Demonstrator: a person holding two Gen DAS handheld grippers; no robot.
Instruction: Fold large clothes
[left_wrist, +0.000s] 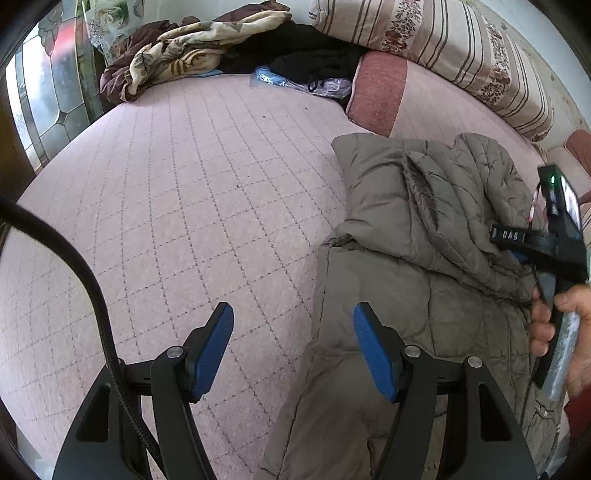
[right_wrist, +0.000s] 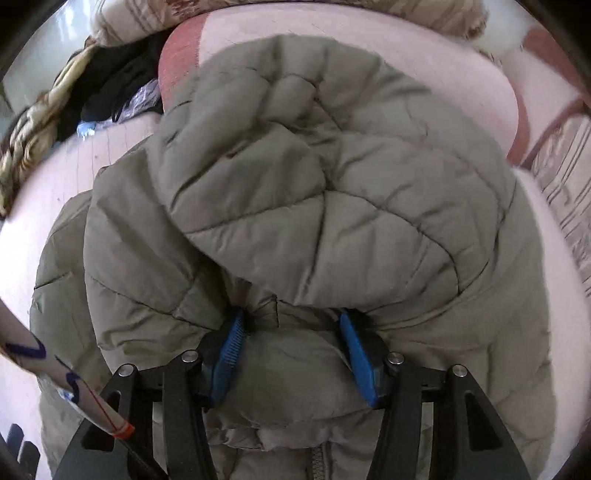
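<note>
A large olive-grey quilted hooded jacket (left_wrist: 417, 258) lies on the pink quilted bed (left_wrist: 192, 206), at the right in the left wrist view. My left gripper (left_wrist: 293, 328) is open and empty, low over the bed, its right finger over the jacket's left edge. My right gripper (right_wrist: 291, 332) sits on the jacket (right_wrist: 295, 184) near the collar, below the hood. Its blue pads (right_wrist: 229, 354) stand wide apart with a bulge of jacket fabric between them. The right gripper's body also shows in the left wrist view (left_wrist: 554, 243), held by a hand.
A brown and cream blanket (left_wrist: 177, 55), black clothes (left_wrist: 306, 55) and a plastic bag (left_wrist: 295, 83) lie at the bed's far side. Striped cushions (left_wrist: 443, 48) and a pink pillow (left_wrist: 380, 92) line the back right. A glass door (left_wrist: 55, 92) stands at left.
</note>
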